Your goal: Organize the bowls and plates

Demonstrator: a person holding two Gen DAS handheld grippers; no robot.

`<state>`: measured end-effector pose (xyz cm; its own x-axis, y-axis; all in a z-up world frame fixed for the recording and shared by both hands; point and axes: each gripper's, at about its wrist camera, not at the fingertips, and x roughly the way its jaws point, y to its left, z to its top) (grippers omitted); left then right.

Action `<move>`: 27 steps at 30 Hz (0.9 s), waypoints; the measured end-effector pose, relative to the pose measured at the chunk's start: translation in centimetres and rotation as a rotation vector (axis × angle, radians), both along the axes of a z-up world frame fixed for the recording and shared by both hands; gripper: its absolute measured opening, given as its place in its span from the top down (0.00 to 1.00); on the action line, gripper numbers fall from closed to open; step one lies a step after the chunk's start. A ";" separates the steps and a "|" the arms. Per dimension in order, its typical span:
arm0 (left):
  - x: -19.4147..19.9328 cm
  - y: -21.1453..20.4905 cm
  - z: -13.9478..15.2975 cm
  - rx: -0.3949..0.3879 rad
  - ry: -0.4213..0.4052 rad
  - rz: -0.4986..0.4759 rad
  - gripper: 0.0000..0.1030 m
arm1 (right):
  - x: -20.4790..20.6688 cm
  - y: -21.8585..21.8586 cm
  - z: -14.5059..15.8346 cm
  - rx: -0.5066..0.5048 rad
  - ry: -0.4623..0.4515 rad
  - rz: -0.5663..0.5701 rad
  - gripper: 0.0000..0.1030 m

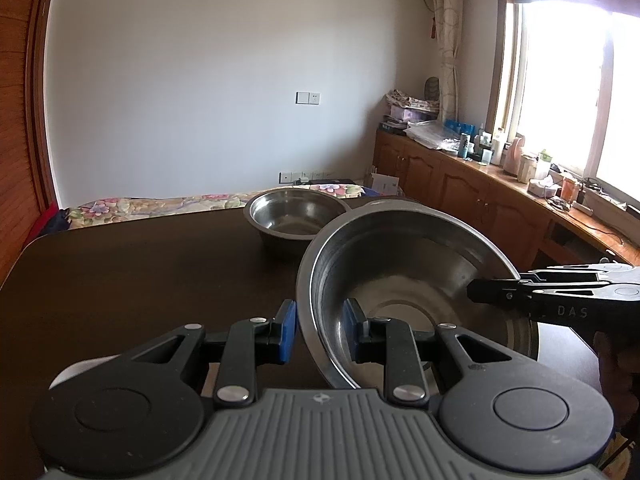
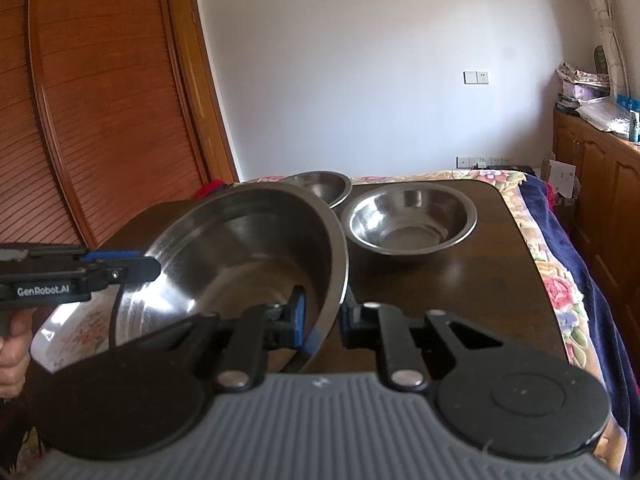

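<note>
A large steel bowl [image 1: 400, 280] is held between both grippers above a dark table [image 1: 140, 280]. My left gripper [image 1: 320, 332] straddles its left rim, pads close around the wall. My right gripper [image 2: 322, 316] straddles its right rim [image 2: 336, 264] the same way; it shows from the side in the left wrist view [image 1: 496, 292]. The left gripper shows from the side in the right wrist view [image 2: 132, 268]. A second steel bowl [image 2: 412, 220] stands on the table behind, a third [image 2: 320, 186] further back. A floral white plate [image 2: 76, 332] lies under the held bowl.
A bed with a floral cover [image 2: 560, 288] runs along the table's right side. Wooden louvred doors [image 2: 100, 120] stand left. A wooden sideboard with bottles and clutter [image 1: 500, 168] runs under the window.
</note>
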<state>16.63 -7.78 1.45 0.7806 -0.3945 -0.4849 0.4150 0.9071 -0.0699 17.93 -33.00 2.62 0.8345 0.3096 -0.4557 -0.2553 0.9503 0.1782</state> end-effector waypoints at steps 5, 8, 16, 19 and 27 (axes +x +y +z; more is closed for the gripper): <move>-0.9 0.1 -0.3 -0.013 -0.008 0.010 0.46 | -0.3 0.1 -0.4 0.002 0.004 0.007 0.82; -1.1 0.4 -0.9 -0.020 0.006 0.008 0.46 | -0.3 0.1 -0.7 0.007 0.015 0.009 0.82; -0.7 0.6 -1.5 -0.023 0.024 0.017 0.46 | 0.0 0.1 -1.7 0.021 0.049 0.020 0.82; -0.7 0.6 -1.6 -0.018 0.023 0.017 0.46 | 0.1 0.4 -1.9 0.020 0.052 0.021 0.82; -0.4 0.6 -2.3 -0.017 0.026 0.016 0.46 | -0.3 0.6 -2.2 0.026 0.051 0.020 0.80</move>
